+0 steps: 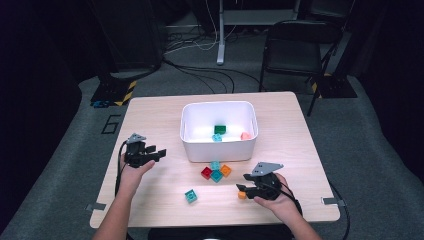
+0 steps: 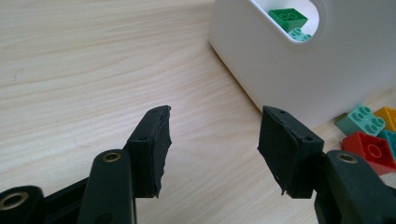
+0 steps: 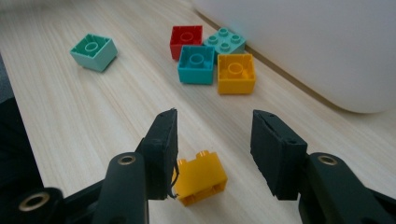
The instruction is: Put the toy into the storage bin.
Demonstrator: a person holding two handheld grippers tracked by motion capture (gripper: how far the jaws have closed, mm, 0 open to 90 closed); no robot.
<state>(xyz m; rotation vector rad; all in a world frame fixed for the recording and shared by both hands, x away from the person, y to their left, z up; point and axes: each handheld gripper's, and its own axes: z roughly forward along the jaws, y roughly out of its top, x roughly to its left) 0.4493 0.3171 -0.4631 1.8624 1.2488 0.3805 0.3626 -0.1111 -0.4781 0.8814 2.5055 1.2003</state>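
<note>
My right gripper [image 1: 242, 189] [image 3: 215, 116] is low over the table's front right, jaws open. A small orange brick [image 3: 201, 179] [image 1: 242, 195] lies on the wood between them, close against the left-hand jaw and clear of the other. Ahead of it sit a red brick [image 3: 186, 39], a teal brick [image 3: 196, 64], a yellow-orange brick [image 3: 236, 72] and a pale teal brick [image 3: 226, 41], bunched beside the white bin [image 3: 317, 42]. My left gripper [image 1: 159, 153] [image 2: 217, 112] hovers open at the table's left, with nothing between its jaws.
The white bin [image 1: 219, 103] stands mid-table and holds a green brick [image 1: 219, 129], a pale teal one [image 1: 217, 137] and a salmon one [image 1: 245, 135]. A lone teal brick [image 1: 190, 195] lies near the front edge. A black chair [image 1: 295, 47] stands beyond the table.
</note>
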